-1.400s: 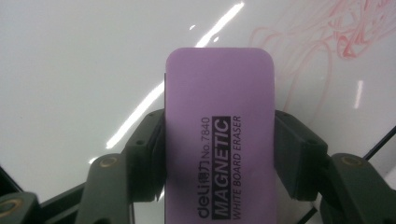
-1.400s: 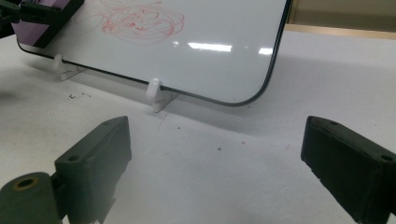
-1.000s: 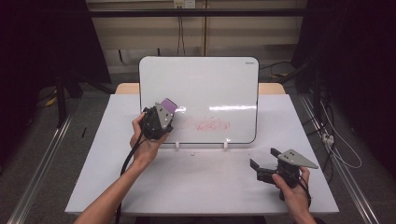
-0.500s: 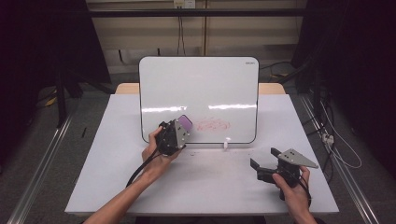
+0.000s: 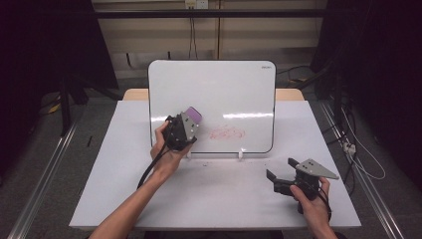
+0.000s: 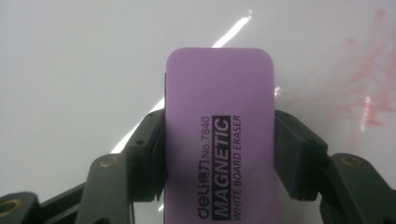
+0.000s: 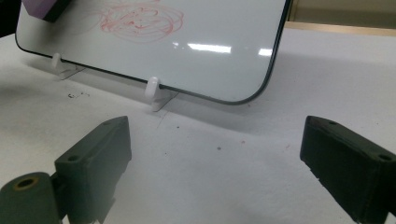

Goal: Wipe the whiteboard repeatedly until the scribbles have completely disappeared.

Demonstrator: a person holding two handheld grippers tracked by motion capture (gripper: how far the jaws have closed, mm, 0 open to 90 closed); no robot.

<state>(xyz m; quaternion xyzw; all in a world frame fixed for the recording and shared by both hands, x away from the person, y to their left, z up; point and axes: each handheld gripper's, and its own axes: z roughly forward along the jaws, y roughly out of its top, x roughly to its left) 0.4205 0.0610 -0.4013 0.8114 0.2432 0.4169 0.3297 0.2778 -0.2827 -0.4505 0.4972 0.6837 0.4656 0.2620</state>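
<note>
The left hand-held gripper point(image 5: 183, 130) is clenched on a purple whiteboard eraser point(image 5: 192, 116), its jaws pressing the eraser's two long sides (the left gripper view shows the printed label facing the camera). Half a second ago the eraser sat lower and nearer the red scribble point(image 5: 227, 133); now it has drawn back toward the board's left edge and up a little, while the scribble looks fainter than a second ago. I judge this a wiping stroke mid-swing, with most of the mark yet to be cleared, so more passes over the lower middle of the whiteboard point(image 5: 219, 84) seem needed.

The right hand-held gripper point(image 5: 281, 180) rests near the front right corner of the tabletop point(image 5: 99, 189), jaws spread wide with nothing between them, unmoved over the last second.

The tabletop is white and matte, with a few dark specks in front of the board's clip feet. The room around is dim, with dark curtains at both sides, cables on the floor and a pale wall behind.
</note>
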